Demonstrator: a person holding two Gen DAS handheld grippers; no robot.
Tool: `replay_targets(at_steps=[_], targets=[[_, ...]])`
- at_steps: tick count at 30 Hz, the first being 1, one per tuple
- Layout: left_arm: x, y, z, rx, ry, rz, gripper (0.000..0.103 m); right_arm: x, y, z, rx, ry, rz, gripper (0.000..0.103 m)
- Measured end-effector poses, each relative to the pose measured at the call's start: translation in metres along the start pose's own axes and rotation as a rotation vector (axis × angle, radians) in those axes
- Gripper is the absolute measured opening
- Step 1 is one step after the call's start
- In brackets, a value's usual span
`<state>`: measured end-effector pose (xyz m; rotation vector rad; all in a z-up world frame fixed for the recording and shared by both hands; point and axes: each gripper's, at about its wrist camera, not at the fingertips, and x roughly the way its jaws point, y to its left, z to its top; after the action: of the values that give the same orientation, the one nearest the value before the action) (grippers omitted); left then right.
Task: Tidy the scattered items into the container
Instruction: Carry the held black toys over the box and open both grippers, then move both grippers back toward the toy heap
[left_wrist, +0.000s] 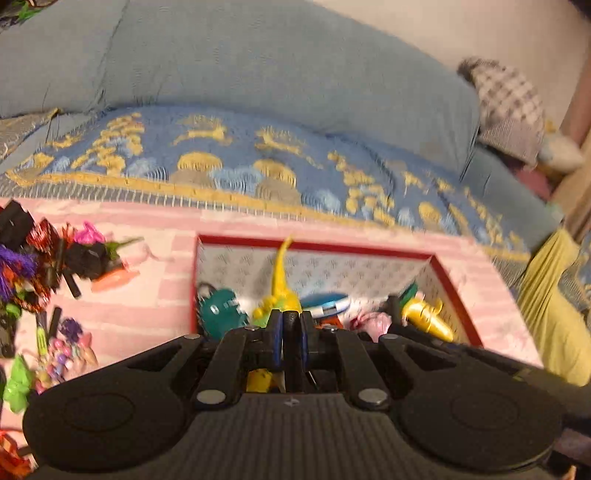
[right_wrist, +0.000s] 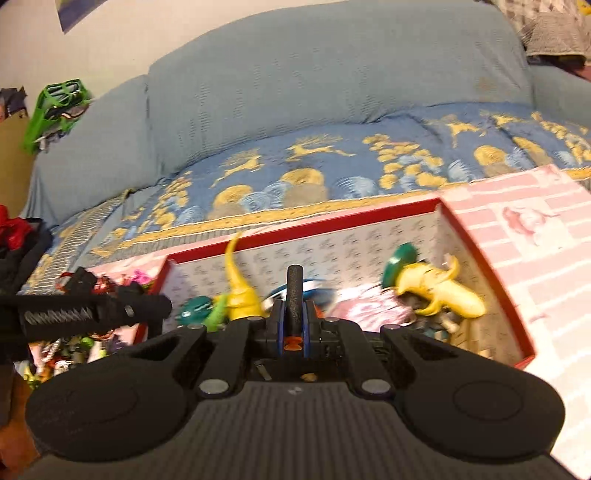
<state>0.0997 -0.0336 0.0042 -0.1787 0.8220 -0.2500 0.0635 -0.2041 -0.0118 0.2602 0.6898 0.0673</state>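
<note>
A red-rimmed box (left_wrist: 314, 244) with patterned inner walls sits on a pink mat and holds a yellow dinosaur (left_wrist: 281, 284), a teal toy (left_wrist: 221, 309) and a yellow banana toy (left_wrist: 428, 315). My left gripper (left_wrist: 290, 325) is shut on a black foam dart (left_wrist: 290, 332) above the box's near side. In the right wrist view the box (right_wrist: 480, 258) is below my right gripper (right_wrist: 294, 306), which is shut on a black foam dart (right_wrist: 294, 291) with an orange tip. A heap of scattered toys (left_wrist: 44, 266) lies left of the box.
A blue sofa (left_wrist: 258, 74) with a blue-and-gold blanket (left_wrist: 258, 173) runs behind the mat. A black toy blaster (right_wrist: 92, 314) lies left of the box in the right wrist view. A green rack (right_wrist: 59, 107) stands at the far left.
</note>
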Motion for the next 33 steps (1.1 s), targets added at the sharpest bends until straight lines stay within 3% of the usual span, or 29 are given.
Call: replay_targets(at_steps=[8, 30, 33], targets=[[0.02, -0.02, -0.008, 0.056, 0.046, 0.118, 0.008, 0.003, -0.012, 0.003, 0.003, 0.027, 0.003, 0.008], [0.02, -0.024, -0.013, 0.083, 0.066, 0.177, 0.009, -0.024, -0.019, 0.003, 0.048, 0.011, 0.009, 0.011], [0.017, -0.022, -0.014, 0.068, 0.071, 0.167, 0.016, -0.027, -0.015, 0.001, 0.038, 0.012, 0.01, 0.011]])
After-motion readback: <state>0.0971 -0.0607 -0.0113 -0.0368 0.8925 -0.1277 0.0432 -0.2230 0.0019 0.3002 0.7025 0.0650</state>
